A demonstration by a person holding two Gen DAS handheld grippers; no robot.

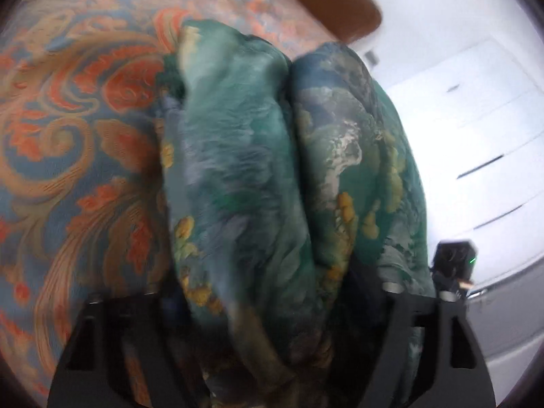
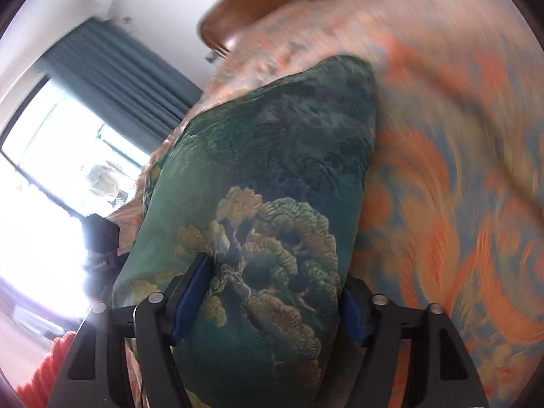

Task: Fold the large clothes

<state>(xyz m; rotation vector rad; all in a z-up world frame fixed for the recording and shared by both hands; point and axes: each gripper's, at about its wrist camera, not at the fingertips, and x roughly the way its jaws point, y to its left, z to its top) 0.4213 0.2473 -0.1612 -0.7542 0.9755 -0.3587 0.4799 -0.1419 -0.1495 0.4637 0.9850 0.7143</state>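
daylight, strong. right wrist view: tall bright window [image 2: 51,176] at left blows out to white, glare washing over the black gripper frame nearby. orange and blue paisley bedspread [image 2: 459,187] heavily motion-smeared. left wrist view: white drawer unit [image 1: 476,119] overexposed, green printed fabric [image 1: 238,170] soft and blurred. fisheye bending, dark vignette at corners.

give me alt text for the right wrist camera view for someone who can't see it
The right gripper clamps a bunched green garment with a yellow floral print, held over an orange and blue patterned bedspread. To the left are a bright window with teal curtains; a wooden headboard shows at top.
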